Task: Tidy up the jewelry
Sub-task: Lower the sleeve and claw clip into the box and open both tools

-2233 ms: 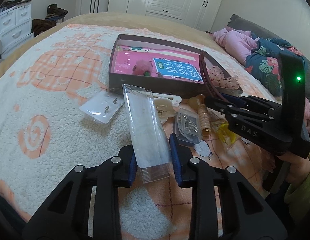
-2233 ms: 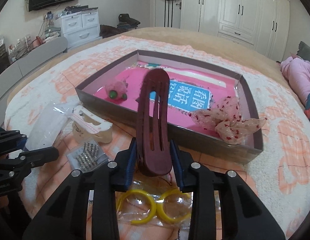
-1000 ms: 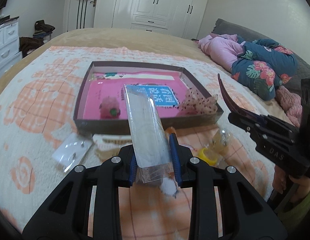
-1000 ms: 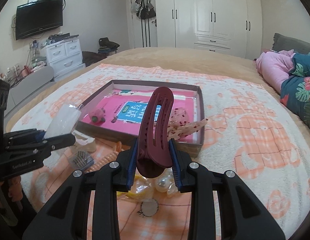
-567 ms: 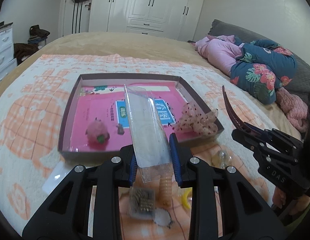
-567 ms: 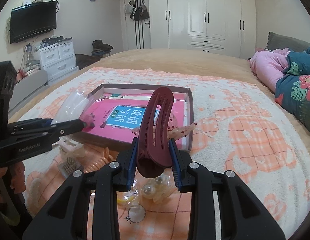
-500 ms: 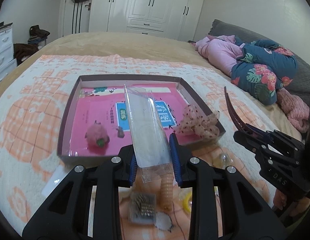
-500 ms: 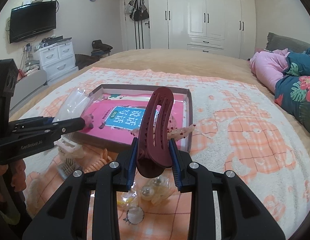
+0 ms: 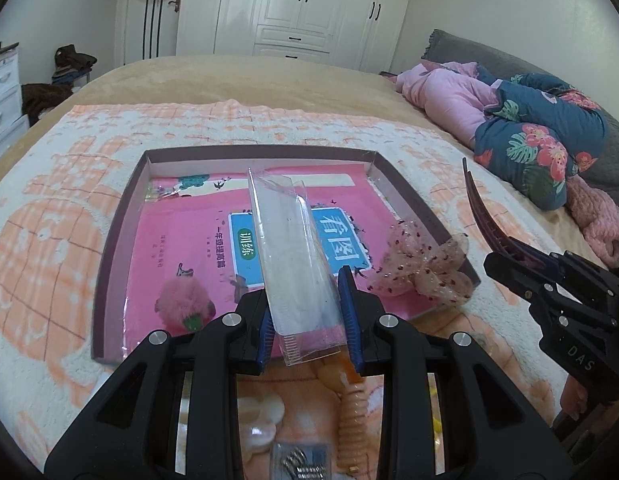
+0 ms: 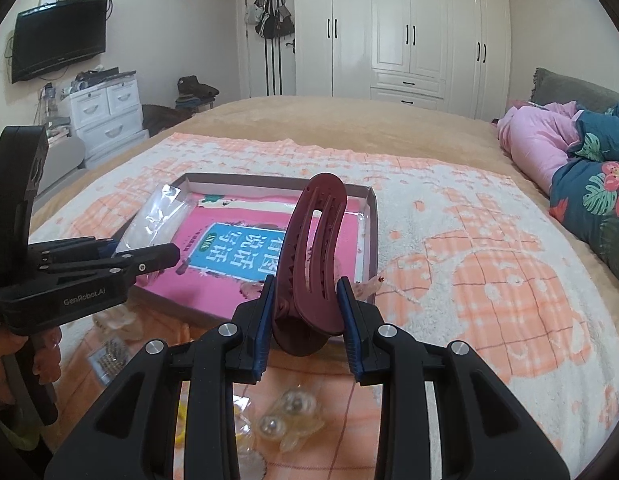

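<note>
On the bed blanket [image 9: 49,240] lies the shallow box [image 9: 121,232] with the pink book [image 9: 181,240] inside, at 12 o'clock from both tongs. The step in hand seems to be carrying two items to this box. The left gripper [image 9: 307,316] is pinching a clear plastic packet [image 9: 293,256], which stands up over the box's near edge. The right gripper [image 10: 307,320] is pressed on a dark red hair clip [image 10: 309,264], held just before the box's near wall. Next, each probably must lower and release inside, beside the lace bow [image 9: 425,268] and pink pompom [image 9: 185,300].
</note>
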Available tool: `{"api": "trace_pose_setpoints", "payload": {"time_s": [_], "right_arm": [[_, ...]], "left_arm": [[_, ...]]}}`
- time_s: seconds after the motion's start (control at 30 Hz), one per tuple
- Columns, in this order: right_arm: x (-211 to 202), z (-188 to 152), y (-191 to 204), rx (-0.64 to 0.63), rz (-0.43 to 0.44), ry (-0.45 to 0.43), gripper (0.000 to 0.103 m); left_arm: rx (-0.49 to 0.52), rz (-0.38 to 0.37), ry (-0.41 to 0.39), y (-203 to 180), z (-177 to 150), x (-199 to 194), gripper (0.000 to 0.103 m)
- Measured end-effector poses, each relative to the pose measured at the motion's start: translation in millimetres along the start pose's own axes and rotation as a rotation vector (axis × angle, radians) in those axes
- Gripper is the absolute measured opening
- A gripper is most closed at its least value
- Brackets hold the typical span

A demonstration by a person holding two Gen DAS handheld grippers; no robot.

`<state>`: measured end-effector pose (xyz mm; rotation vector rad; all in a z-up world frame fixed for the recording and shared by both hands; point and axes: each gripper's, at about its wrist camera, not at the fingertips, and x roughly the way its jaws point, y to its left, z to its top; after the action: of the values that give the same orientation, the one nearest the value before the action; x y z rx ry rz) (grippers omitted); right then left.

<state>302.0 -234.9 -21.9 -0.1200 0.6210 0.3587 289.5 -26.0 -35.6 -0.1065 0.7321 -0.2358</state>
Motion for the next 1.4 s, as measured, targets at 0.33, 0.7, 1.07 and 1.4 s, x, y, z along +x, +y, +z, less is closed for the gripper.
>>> {"api": "trace_pose_setpoints", "payload": {"time_s": [0.33,0.7,1.07,1.4], "right_arm": [[34.0,6.5,-2.4,-0.013,-0.018,0.062,0.029],[80.9,8.9,-6.5,-0.035,-0.049,0.161,0.029],[102.0,9.5,-8.6,-0.011,-0.031,0.195,0.029],[92.1,9.4,-12.4,0.032,-0.014,0.183,0.036]], "left_arm": [[-0.006,0.008,0.042,6.1,-1.9,19.0,0.021],[-0.015,0.012,0.058,10.5,-1.7,25.8,0.021],[-0.034,0.015,0.081,17.0,-1.8,34.7,0.022],[-0.033,0.009,0.095,17.5,-3.7,38.3,0.022]]}}
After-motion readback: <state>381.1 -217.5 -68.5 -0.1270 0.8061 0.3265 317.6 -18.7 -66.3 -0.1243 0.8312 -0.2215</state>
